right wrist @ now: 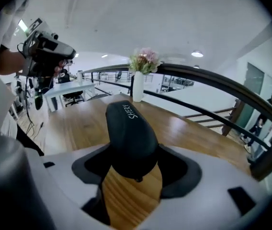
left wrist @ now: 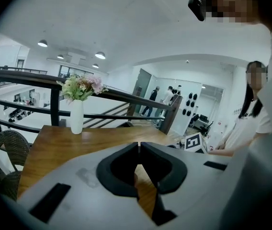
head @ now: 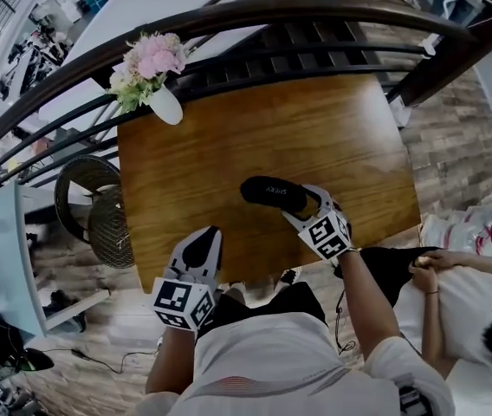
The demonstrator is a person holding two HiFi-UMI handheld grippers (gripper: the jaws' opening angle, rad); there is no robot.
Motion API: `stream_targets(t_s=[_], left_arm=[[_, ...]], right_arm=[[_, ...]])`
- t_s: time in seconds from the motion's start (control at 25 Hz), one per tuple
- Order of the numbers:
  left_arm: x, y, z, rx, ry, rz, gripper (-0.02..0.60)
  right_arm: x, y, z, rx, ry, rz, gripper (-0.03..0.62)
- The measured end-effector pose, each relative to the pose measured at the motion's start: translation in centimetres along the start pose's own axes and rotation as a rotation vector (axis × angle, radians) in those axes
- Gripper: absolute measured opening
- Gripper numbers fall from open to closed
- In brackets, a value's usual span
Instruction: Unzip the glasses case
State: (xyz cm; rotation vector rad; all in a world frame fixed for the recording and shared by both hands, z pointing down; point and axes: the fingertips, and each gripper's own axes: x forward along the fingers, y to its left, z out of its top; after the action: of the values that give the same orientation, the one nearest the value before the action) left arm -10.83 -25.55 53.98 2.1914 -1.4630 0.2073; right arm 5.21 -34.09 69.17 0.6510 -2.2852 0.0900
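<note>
A black zip-up glasses case (head: 272,193) with white lettering lies on the wooden table (head: 229,137), toward its front right. My right gripper (head: 302,204) comes at it from the near side and holds its near end between both jaws. In the right gripper view the case (right wrist: 129,133) fills the gap, with both pads against its sides. A small zipper pull hangs under its near end. My left gripper (head: 204,237) sits at the table's front edge, apart from the case. Its jaws are shut with nothing between them (left wrist: 138,150).
A white vase of pink flowers (head: 164,102) stands at the table's far left corner. A dark curved railing (head: 255,11) runs behind the table. Wicker chairs (head: 99,206) stand to the left. A seated person (head: 454,276) is close on the right.
</note>
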Motion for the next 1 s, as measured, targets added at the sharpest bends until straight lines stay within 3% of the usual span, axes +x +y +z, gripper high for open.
stream_targets(t_s=[0.32, 0.64, 0.8, 1.0], left_arm=[[-0.3, -2.5, 5.2, 0.060, -0.078, -0.100, 0.028], [-1.4, -6.2, 10.6, 0.130, -0.195, -0.189, 0.028], [-2.0, -7.9, 11.3, 0.095, -0.222, -0.249, 0.028], [-2.2, -10.8, 12.4, -0.026, -0.236, -0.410, 0.040]], right_arm=[[-10.5, -1.9, 8.3, 0.167, -0.191, -0.202, 0.348], [-19.4, -2.5, 14.1, 0.201, -0.381, -0.316, 0.348], [-21.9, -2.2, 15.2, 0.185, -0.434, -0.339, 0.348], [-24.1, -1.9, 16.5, 0.168, -0.495, -0.349, 0.348]])
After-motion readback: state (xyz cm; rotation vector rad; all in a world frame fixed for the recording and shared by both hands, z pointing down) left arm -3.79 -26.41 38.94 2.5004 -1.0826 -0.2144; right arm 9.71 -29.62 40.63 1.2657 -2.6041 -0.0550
